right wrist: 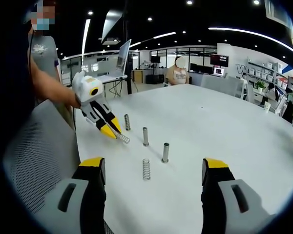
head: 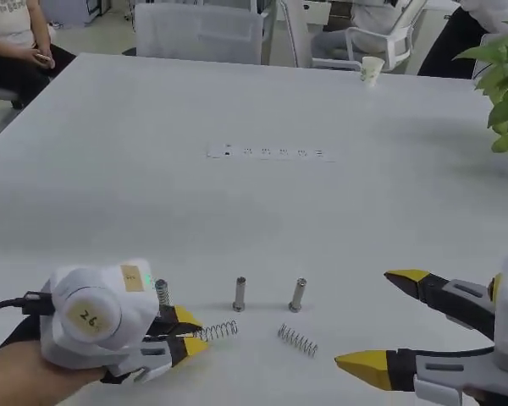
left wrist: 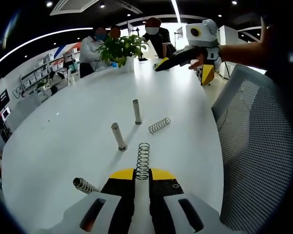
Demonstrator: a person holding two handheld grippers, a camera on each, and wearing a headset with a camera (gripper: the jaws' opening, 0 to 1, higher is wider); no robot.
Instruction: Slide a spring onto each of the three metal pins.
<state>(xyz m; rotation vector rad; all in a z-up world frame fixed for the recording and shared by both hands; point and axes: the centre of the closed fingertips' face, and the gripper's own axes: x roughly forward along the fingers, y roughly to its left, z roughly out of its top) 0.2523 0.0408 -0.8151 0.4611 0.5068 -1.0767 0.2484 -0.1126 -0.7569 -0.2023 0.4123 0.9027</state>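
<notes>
Head view: high over the near edge, looking down and away across the table [head: 322, 203]. Left gripper view, low and close at the left, facing right along the pins [left wrist: 118, 136]. Right gripper view, low and further back at the right, facing left. Same pins in all three.

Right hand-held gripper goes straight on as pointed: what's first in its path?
Probably the loose spring lying on the table, centred ahead of the right hand-held gripper's open jaws; a bare pin stands beyond it. Gripper height over the table is unclear.
</notes>
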